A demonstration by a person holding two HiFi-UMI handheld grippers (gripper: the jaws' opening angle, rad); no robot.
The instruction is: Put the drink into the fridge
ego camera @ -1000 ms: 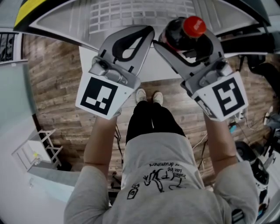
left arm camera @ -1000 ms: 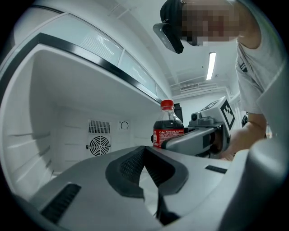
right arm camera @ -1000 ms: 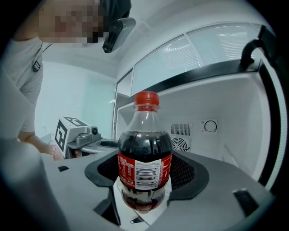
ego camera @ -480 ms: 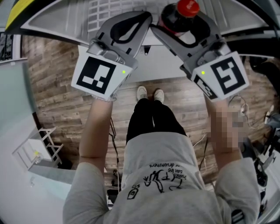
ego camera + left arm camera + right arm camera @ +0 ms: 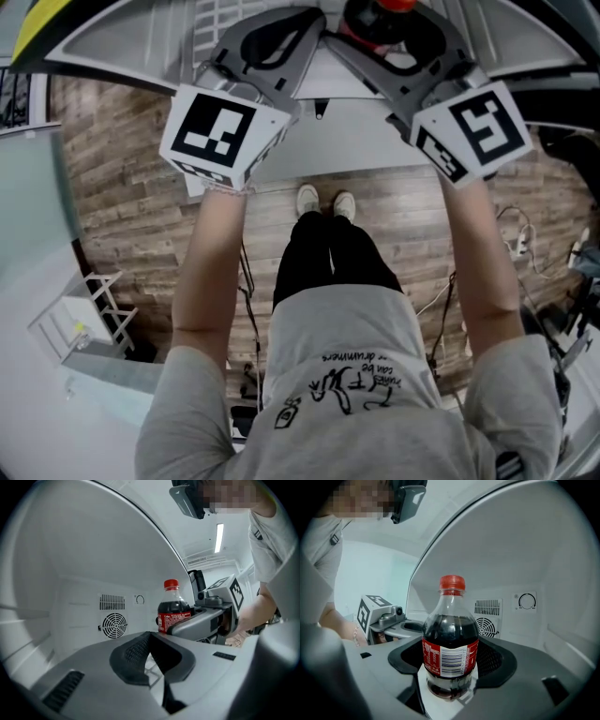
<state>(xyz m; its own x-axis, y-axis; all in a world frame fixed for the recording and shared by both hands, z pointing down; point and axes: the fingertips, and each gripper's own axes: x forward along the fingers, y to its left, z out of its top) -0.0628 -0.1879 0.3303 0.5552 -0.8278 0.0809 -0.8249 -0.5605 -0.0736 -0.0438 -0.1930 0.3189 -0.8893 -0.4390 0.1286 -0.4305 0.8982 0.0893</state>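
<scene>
**Head view: both grippers reach into the fridge (image 5: 131,47), the drink in the right one**

The open white fridge fills the top of the frame and surrounds both gripper views, with its back wall straight ahead. Below it stands the person (image 5: 337,366) in a grey printed T-shirt and dark trousers, on a wood-plank floor (image 5: 122,187). Both bare forearms are stretched forward.

The left gripper (image 5: 149,637) sits just beside the right one and apart from it. Its jaws meet at the tips with nothing between them, and only a narrow slit behind the pads shows the wire shelf (image 5: 151,663).

The right gripper (image 5: 451,660) has its jaws spread wide round the drink (image 5: 451,639), with a dark ribbed pad pressed against each side of the lower body. This is a clear plastic bottle of dark cola with a red label. It stands upright inside the fridge cavity, in front of the back wall. Whether its base rests on the shelf cannot be told.

A round fan grille (image 5: 486,626) sits on the back wall behind the bottle, with a slotted vent (image 5: 487,607) above it. A round dial (image 5: 527,601) is to the right of both. The bottle's red cap (image 5: 452,582) is screwed on.
</scene>
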